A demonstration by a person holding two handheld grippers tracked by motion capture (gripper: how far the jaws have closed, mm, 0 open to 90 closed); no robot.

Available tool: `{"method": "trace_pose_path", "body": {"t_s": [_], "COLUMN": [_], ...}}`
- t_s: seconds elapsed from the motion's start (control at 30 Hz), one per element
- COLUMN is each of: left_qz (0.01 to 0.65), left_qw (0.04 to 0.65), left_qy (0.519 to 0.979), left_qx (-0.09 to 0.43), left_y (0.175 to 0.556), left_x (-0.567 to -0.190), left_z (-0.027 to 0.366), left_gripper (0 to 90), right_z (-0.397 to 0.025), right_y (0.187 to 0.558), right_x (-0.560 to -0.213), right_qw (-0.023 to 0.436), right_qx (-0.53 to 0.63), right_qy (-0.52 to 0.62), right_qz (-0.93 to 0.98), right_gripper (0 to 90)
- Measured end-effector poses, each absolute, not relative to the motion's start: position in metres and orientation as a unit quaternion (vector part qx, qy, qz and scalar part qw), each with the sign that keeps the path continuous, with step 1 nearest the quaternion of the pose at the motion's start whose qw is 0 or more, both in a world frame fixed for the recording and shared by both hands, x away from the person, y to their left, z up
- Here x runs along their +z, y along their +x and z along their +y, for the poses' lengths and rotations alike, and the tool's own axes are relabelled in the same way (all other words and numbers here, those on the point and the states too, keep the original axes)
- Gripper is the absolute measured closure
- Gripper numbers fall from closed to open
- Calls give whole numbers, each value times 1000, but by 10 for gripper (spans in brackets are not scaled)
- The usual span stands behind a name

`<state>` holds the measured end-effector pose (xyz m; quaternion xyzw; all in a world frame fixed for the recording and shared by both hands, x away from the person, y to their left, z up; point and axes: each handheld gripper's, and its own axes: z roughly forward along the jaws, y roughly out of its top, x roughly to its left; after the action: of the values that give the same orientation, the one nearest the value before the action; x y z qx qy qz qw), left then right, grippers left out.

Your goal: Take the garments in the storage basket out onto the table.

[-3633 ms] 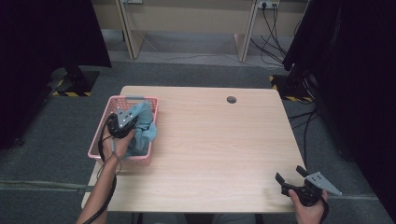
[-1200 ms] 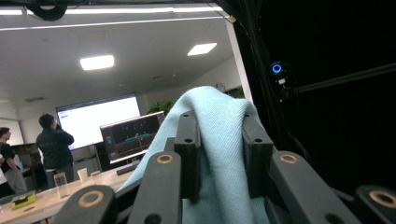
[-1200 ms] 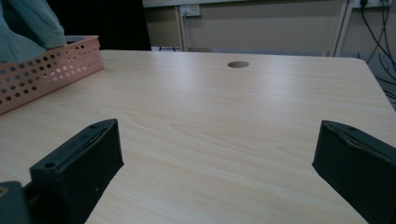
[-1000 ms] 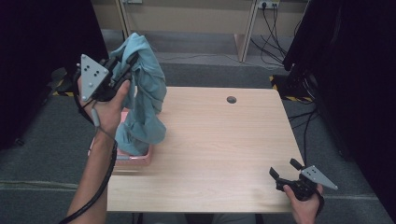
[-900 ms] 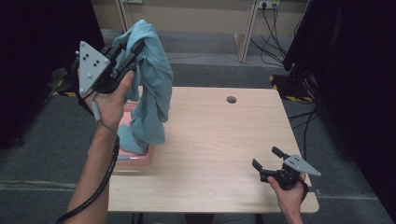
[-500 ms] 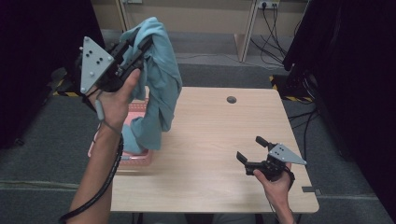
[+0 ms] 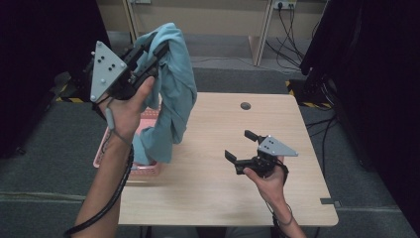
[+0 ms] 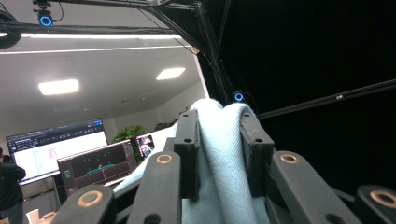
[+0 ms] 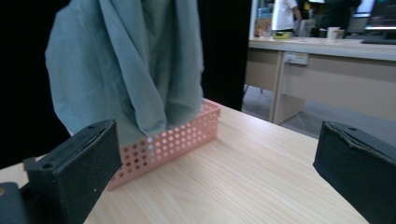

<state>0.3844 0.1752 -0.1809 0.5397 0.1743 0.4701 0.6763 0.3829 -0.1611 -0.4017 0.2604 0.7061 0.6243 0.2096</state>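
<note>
The left gripper has lifted the teal cloth, pinched between its fingers, above the pink basket, while the right gripper, fingers wide and empty, has advanced across the surface toward it, likely to grasp.

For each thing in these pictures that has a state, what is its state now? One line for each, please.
Left tool: shut on the cloth, raised high.
Right tool: open, holding nothing, above the table.
Cloth: lifted, hanging down, lower end still in the basket.
Basket: upright on the table, near its left edge.
Table: mostly bare wood.
</note>
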Motion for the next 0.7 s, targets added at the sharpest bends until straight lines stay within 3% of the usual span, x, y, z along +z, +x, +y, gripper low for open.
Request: {"method": "trace_pose_path", "body": {"t_s": [0.7], "left_qz": [171], "left_qw": [676], "left_qy": [544], "left_qx": [467], "left_y": [385], "left_x": [-182], "left_z": [171], "left_gripper": [721], "right_z": [-82], "right_y": [408], "right_x": [-379], "right_qw": [171], "right_qx": [638], "right_qy": [216], "right_qz": [719], "right_gripper": [6]}}
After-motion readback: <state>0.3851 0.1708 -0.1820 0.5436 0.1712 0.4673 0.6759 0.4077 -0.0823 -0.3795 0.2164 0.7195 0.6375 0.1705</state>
